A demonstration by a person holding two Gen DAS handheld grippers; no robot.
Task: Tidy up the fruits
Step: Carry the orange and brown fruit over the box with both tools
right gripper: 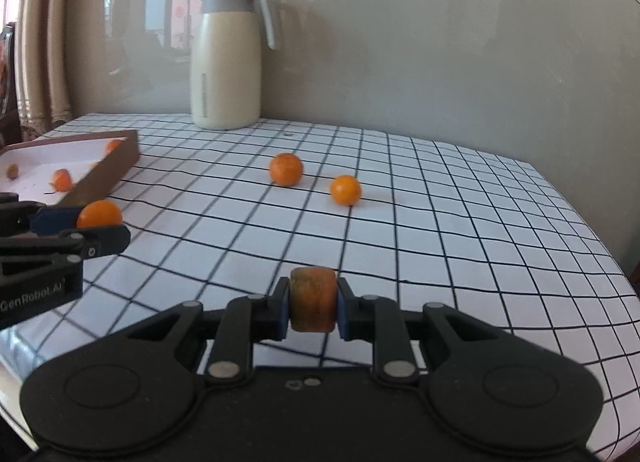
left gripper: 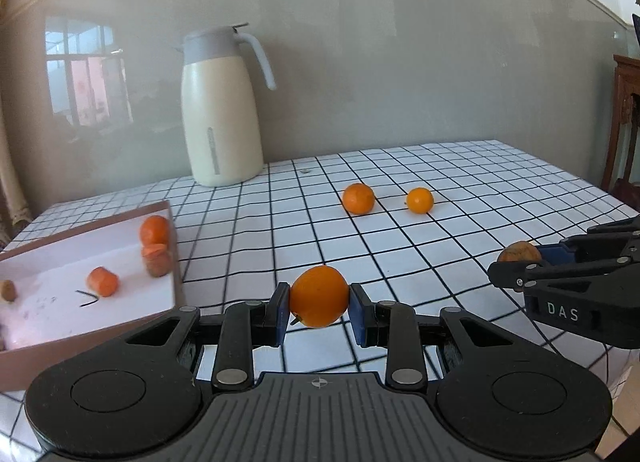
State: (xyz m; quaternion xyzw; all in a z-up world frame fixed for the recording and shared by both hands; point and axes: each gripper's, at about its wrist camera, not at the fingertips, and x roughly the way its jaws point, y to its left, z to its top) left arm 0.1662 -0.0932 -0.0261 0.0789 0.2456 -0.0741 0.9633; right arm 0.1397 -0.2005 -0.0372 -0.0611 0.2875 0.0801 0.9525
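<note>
A shallow cardboard box (left gripper: 170,262) with a white floor is sitting on the checked tablecloth (left gripper: 460,198), ahead and to the left of the left claw (left gripper: 319,312). Inside it, several orange pieces (left gripper: 103,281) and one small brown piece (left gripper: 8,290) are lying scattered, with another orange piece (left gripper: 155,230) leaning in the far corner against the wall nearest the claw.

The left claw is gripping a round orange (left gripper: 319,296) between its blue pads (left gripper: 283,314), which are pressing on both sides of the fruit and holding it clear of the cloth, just beside the box's near corner. Far beyond this claw and slightly to its left, a cream jug (left gripper: 220,110) with a grey lid and handle is standing upright against the grey wall.

Ahead and to the right of the left claw, two more oranges are resting on the cloth, near each other but apart: the larger one (left gripper: 359,198) to the left, the smaller one (left gripper: 420,200) to the right.

Further right, the right claw (right gripper: 313,304) is clamping a stubby orange-brown chunk (right gripper: 313,298), flat-ended and dull-skinned, its pads (right gripper: 343,308) closing snugly on both sides. From its own camera, the two loose oranges are lying ahead of it, the larger one (right gripper: 285,169) slightly left and the smaller one (right gripper: 345,190) slightly right, while the left claw and its orange (right gripper: 99,214) are hanging off to its left, in front of the box (right gripper: 116,166).
</note>
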